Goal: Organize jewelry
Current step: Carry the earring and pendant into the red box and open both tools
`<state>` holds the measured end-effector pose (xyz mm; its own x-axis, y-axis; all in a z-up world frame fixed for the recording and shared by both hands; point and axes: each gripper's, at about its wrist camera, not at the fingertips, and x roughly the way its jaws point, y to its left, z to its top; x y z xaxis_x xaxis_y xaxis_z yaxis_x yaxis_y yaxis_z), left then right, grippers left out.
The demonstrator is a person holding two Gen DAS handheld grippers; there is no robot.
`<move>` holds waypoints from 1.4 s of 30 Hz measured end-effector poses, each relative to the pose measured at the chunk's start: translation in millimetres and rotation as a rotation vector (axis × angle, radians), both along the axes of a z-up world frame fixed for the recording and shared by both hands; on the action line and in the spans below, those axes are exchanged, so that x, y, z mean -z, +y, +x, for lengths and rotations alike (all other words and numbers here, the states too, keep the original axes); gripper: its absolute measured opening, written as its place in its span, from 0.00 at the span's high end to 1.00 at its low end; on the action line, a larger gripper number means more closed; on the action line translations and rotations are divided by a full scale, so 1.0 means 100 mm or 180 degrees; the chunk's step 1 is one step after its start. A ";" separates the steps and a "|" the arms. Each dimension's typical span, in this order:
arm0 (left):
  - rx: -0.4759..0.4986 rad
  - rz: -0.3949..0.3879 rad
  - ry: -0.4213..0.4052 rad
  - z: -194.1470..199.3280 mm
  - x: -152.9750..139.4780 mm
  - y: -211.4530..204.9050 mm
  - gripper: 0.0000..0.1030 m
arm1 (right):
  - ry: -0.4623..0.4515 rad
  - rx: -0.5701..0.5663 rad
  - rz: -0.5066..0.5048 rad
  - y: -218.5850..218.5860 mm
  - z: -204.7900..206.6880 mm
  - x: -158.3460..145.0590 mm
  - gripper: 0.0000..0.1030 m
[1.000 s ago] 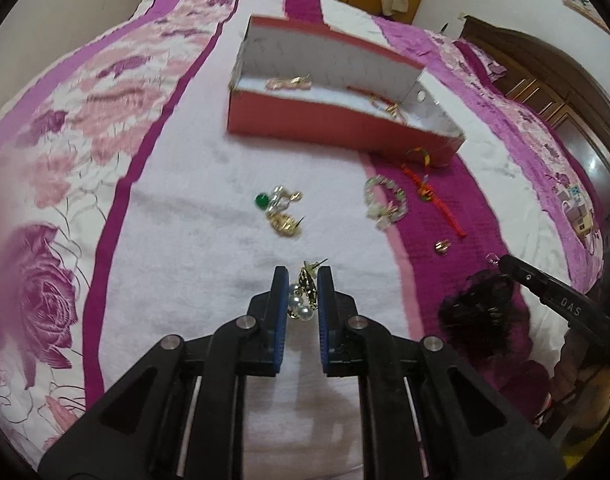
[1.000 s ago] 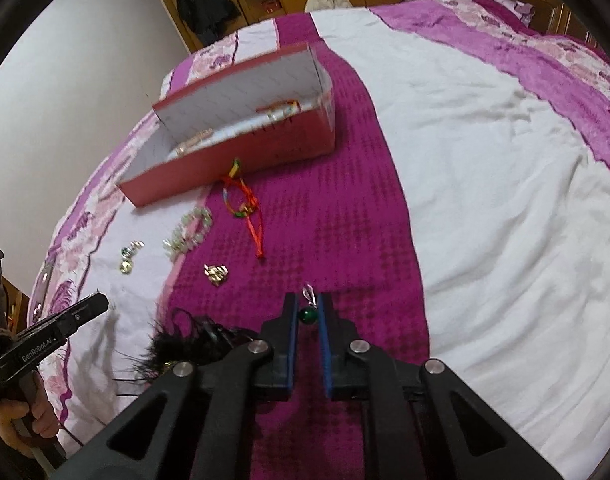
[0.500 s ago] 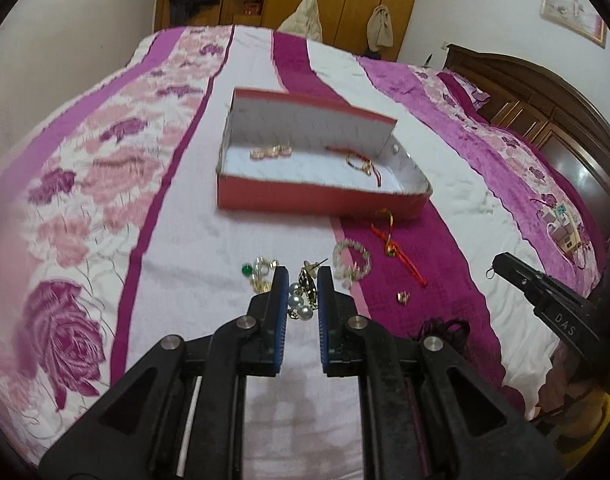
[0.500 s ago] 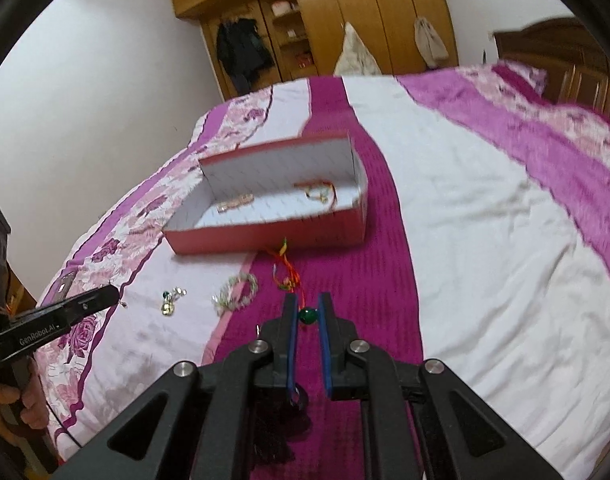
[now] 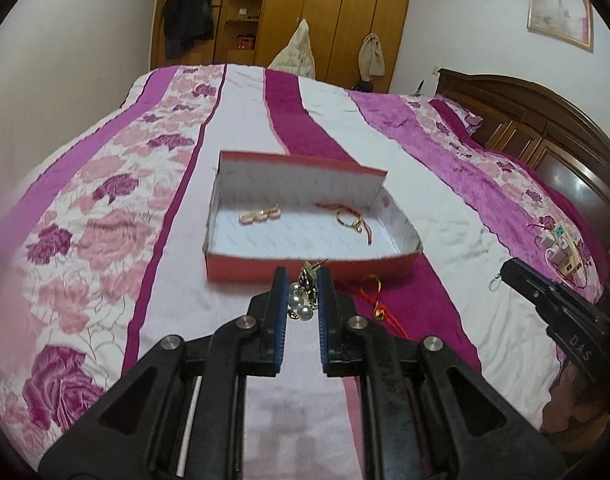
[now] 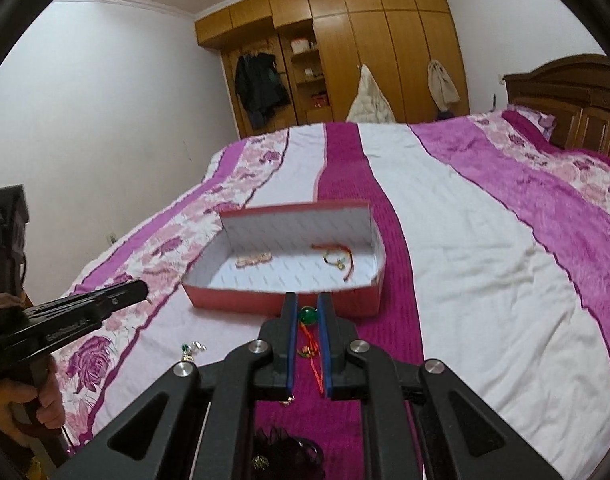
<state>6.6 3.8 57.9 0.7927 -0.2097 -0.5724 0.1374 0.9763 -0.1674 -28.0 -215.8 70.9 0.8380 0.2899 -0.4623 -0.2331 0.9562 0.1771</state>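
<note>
Above the bed (image 5: 425,184) — left gripper (image 5: 301,300) clasps pearl earring (image 5: 299,304), right gripper (image 6: 307,316) green bead (image 6: 307,315).

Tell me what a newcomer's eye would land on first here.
Probably the red box in the middle of the bed, with a few jewelry pieces inside. Next, the left gripper pinching a pearl earring and the right gripper pinching a green bead, both just short of the box.

Above the open red box (image 5: 305,268) you have clear air; its raised back wall blocks entry from the far side. The low front wall faces you, and bare bedspread (image 6: 465,260) runs free toward the bed's right edge.
</note>
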 end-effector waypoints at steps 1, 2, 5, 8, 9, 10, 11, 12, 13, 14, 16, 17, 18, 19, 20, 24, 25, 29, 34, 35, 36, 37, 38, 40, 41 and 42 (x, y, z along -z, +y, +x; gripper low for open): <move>0.0004 0.0009 -0.0029 0.01 -0.02 -0.01 0.95 | -0.0028 -0.0001 0.0004 -0.01 0.00 -0.03 0.89; 0.0006 0.0011 -0.0049 0.01 -0.03 -0.02 0.95 | -0.0041 -0.0010 0.0020 -0.02 0.01 -0.05 0.89; 0.0015 0.0005 -0.0111 0.03 -0.07 -0.04 0.95 | -0.0056 -0.0035 0.0108 -0.07 0.04 -0.10 0.89; 0.0003 0.0009 -0.0160 0.08 -0.10 -0.04 0.95 | -0.0046 -0.0040 0.0181 -0.11 0.10 -0.14 0.89; -0.0005 0.0006 -0.0173 0.10 -0.11 -0.04 0.95 | -0.0048 -0.0030 0.0173 -0.11 0.13 -0.14 0.89; -0.0012 -0.0001 -0.0191 0.12 -0.12 -0.04 0.95 | -0.0056 -0.0016 0.0156 -0.11 0.15 -0.14 0.89; -0.0021 -0.0005 -0.0215 0.15 -0.13 -0.03 0.95 | -0.0064 -0.0006 0.0142 -0.10 0.17 -0.14 0.89; -0.0026 -0.0003 -0.0233 0.17 -0.14 -0.04 0.95 | -0.0075 0.0000 0.0133 -0.10 0.20 -0.14 0.89; -0.0034 0.0000 -0.0266 0.20 -0.16 -0.03 0.95 | -0.0092 0.0010 0.0125 -0.10 0.24 -0.15 0.89; -0.0051 -0.0003 -0.0298 0.23 -0.17 -0.03 0.95 | -0.0106 0.0018 0.0115 -0.09 0.27 -0.16 0.89; -0.0080 -0.0026 -0.0338 0.29 -0.18 -0.01 0.95 | -0.0127 0.0025 0.0100 -0.07 0.34 -0.17 0.89; -0.0100 -0.0043 -0.0354 0.34 -0.18 0.01 0.95 | -0.0132 0.0028 0.0088 -0.06 0.38 -0.18 0.89; -0.0115 -0.0053 -0.0361 0.36 -0.18 0.02 0.95 | -0.0136 0.0031 0.0079 -0.05 0.42 -0.19 0.89; -0.0135 -0.0065 -0.0374 0.41 -0.19 0.04 0.95 | -0.0148 0.0031 0.0069 -0.03 0.45 -0.20 0.89; -0.0152 -0.0078 -0.0393 0.45 -0.20 0.05 0.95 | -0.0157 0.0026 0.0061 -0.02 0.48 -0.20 0.89; -0.0188 -0.0032 -0.0465 0.57 -0.22 0.08 0.95 | -0.0212 0.0016 0.0033 0.05 0.64 -0.24 0.89; -0.0189 -0.0017 -0.0485 0.60 -0.22 0.08 0.95 | -0.0222 0.0014 0.0031 0.07 0.68 -0.24 0.89; -0.0196 0.0078 -0.0546 0.75 -0.22 0.07 0.95 | -0.0254 0.0009 -0.0017 0.14 0.85 -0.23 0.89; -0.0230 0.0093 -0.0507 0.96 -0.14 0.09 0.95 | -0.0265 0.0020 -0.0101 0.20 1.07 -0.18 0.89; -0.0229 0.0092 -0.0493 1.01 -0.10 0.08 0.95 | -0.0260 0.0029 -0.0113 0.21 1.13 -0.16 0.89; -0.0228 0.0092 -0.0485 1.04 -0.07 0.08 0.95 | -0.0253 0.0039 -0.0115 0.21 1.17 -0.14 0.89; -0.0231 0.0097 -0.0474 1.08 -0.04 0.08 0.95 | -0.0234 0.0049 -0.0109 0.22 1.22 -0.12 0.89; -0.0236 0.0105 -0.0452 1.13 0.00 0.08 0.95 | -0.0207 0.0063 -0.0102 0.21 1.29 -0.09 0.89; -0.0242 0.0112 -0.0395 1.22 0.08 0.07 0.95 | -0.0148 0.0089 -0.0089 0.20 1.41 -0.02 0.89; -0.0246 0.0117 -0.0368 1.25 0.12 0.05 0.95 | -0.0106 0.0102 -0.0086 0.19 1.48 0.02 0.89; -0.0251 0.0121 -0.0326 1.30 0.17 0.05 0.95 | -0.0072 0.0114 -0.0088 0.19 1.52 0.06 0.89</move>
